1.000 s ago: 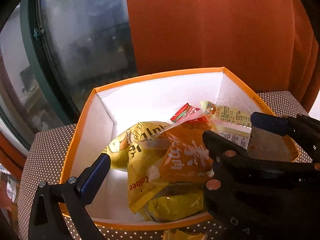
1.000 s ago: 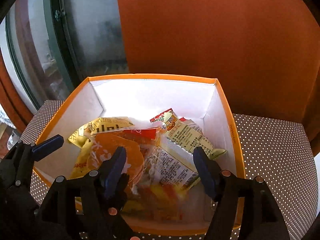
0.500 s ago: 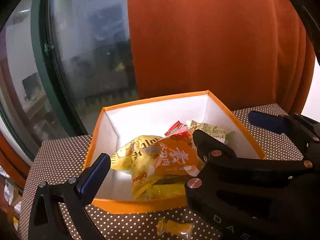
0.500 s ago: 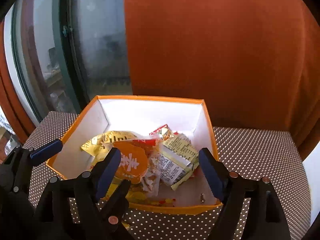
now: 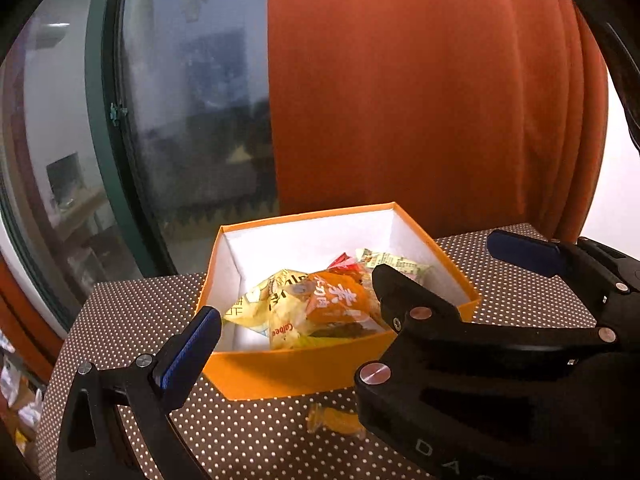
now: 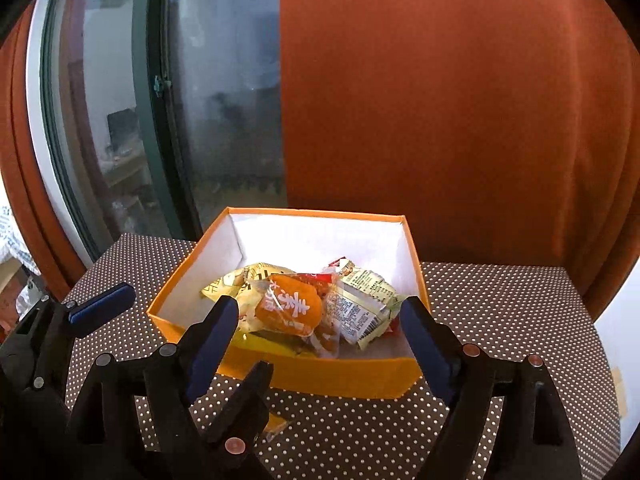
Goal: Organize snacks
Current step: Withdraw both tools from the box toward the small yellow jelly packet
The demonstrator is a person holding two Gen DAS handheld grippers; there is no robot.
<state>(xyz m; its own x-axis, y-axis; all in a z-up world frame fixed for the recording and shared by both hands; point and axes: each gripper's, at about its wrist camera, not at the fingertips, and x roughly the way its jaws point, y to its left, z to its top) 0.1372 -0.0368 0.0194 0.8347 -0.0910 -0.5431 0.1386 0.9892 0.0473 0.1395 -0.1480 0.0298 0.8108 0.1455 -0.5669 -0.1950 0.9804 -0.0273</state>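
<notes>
Two grippers hang side by side just short of an orange box, both tilted down toward it. The right gripper [image 6: 316, 332] has its blue-padded jaws spread wide with nothing between them; through the gap the box contents show. The left gripper [image 5: 296, 312] is also spread, one blue pad low at the left of its own view and its other jaw crossing in front of the right gripper's body; it grips nothing. The orange box [image 6: 340, 378] is an open, white-lined cardboard tray holding a loose heap of snack packets: an orange pouch [image 6: 290, 310] with white characters lies on top, a yellow crinkled chip bag [image 5: 276, 308] sits beneath and to the left of it, and a pale green-and-white wrapper [image 6: 366, 300] with printed text leans to the right, with a small red packet corner behind it. One small yellow wrapped candy [image 5: 334, 420] lies outside, on the counter [image 6: 500, 312] just in front of the box's near wall. This counter wears a brown cloth with white dots. Behind the box hangs a rust-orange curtain [image 6: 460, 100], and to its left is a green-framed window [image 5: 104, 120].
</notes>
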